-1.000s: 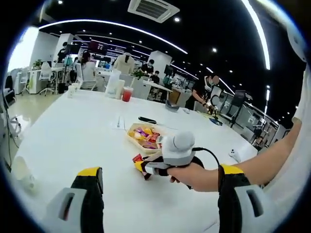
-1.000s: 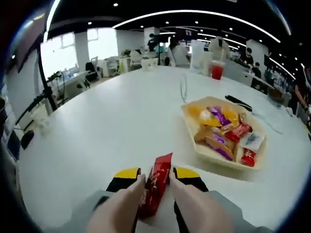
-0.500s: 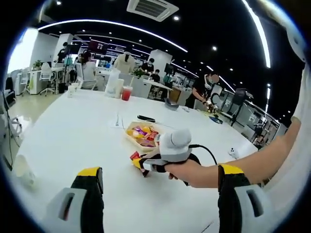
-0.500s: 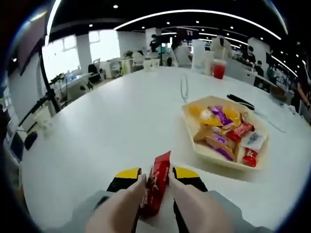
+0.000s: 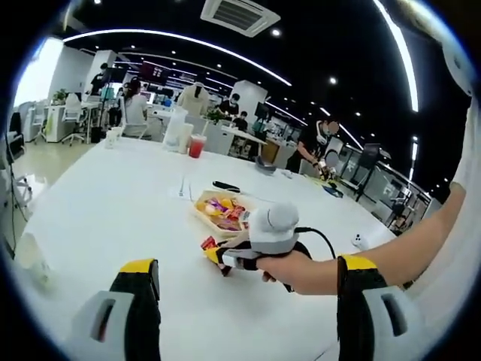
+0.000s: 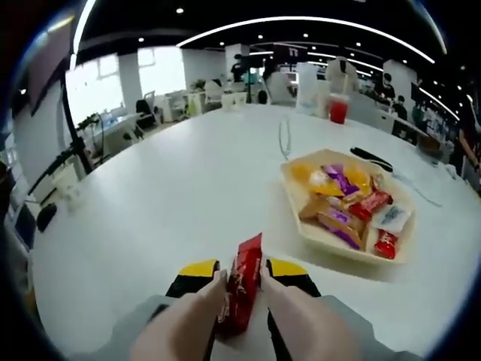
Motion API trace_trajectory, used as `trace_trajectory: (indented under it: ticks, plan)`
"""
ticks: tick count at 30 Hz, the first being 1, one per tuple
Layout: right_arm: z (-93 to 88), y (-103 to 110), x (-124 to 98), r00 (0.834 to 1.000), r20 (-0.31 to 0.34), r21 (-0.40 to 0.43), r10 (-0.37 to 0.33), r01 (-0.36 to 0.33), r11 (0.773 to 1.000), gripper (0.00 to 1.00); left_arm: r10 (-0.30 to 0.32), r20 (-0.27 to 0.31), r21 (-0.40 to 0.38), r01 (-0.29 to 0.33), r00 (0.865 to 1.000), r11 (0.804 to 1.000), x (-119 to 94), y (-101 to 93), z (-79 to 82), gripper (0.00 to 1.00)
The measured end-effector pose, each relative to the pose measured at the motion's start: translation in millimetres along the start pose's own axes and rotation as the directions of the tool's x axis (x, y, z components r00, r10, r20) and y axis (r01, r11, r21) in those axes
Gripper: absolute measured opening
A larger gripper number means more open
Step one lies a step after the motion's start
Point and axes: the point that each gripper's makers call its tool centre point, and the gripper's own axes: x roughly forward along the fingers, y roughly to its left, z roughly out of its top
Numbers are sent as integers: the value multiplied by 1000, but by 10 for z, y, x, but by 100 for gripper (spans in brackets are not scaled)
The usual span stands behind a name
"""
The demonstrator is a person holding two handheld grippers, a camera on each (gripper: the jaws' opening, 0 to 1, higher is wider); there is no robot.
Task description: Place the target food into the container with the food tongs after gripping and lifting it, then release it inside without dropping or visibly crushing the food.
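Right gripper [image 6: 242,277]: jaws with yellow-tipped ends closed on a red snack packet [image 6: 240,289], which stands up between them with its upper end poking past the tips. In the left gripper view the same tool [image 5: 225,258] is seen from the side, a hand [image 5: 289,271] wrapped round its grey body, the packet [image 5: 210,244] at its tip, low over the table [image 5: 113,203]. Whether the packet touches the tabletop cannot be told.

Left gripper [image 5: 244,301]: jaws spread wide apart at the bottom of its own view, nothing between them, bare white tabletop showing in the gap.

Container: a pale, shallow tray [image 6: 325,237] with angled corners, holding assorted wrapped sweets [image 6: 342,199] in yellow, purple, red and white. It sits ahead and to the right of the held packet in the right gripper view, apart from it, with a band of bare table between the gripper tips and the tray's near rim. In the left gripper view the tray [image 5: 201,216] lies just beyond the right gripper.

Open room: white tabletop is bare to the left of the tray and in front of it.

Beyond the tray: a dark pen-like object [image 6: 370,158], a clear upright stand [image 6: 285,135], and farther off a red drink [image 6: 337,109] near the table's far edge. Small pale items [image 6: 64,188] sit by the left edge.
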Motion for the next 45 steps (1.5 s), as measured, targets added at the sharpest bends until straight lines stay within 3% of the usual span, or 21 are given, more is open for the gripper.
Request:
trace_trajectory:
  ticks: [2, 4, 6, 12, 15, 19, 28, 35, 45]
  plan:
    - [6, -11, -25, 1000, 7, 15, 15, -15, 1000, 23, -4, 1, 3, 4, 1000, 1000, -6, 3, 25, 99]
    - [4, -46, -43, 999, 30, 143, 40, -44, 989, 23, -7, 14, 14, 7, 1000, 1000, -5, -2, 64, 99]
    - [-36, -74, -111, 999, -3, 177, 53, -51, 983, 22, -2, 17, 15, 1, 1000, 1000, -9, 1, 85, 99]
    - [141, -117, -137, 995, 84, 181, 60, -74, 981, 22, 4, 66, 9, -4, 998, 1000, 0, -72, 139, 99]
    - [142, -44, -143, 995, 64, 182, 77, -87, 979, 22, -3, 43, 31, 2, 999, 1000, -1, -141, 82, 99]
    - [248, -21, -188, 992, 88, 171, 85, -100, 980, 21, -19, 47, 41, 17, 999, 999, -35, -197, 86, 99]
    - [231, -85, -311, 991, 90, 190, 101, -116, 975, 21, -35, 53, 54, 32, 998, 998, 35, -206, 148, 99]
    - [203, -71, -453, 988, 97, 159, 116, -130, 979, 21, -50, 46, 57, 47, 998, 997, 86, -236, 135, 99]
    - [244, -106, -477, 986, 124, 172, 111, -131, 976, 21, -46, 29, 64, 44, 998, 997, 77, -188, 166, 99]
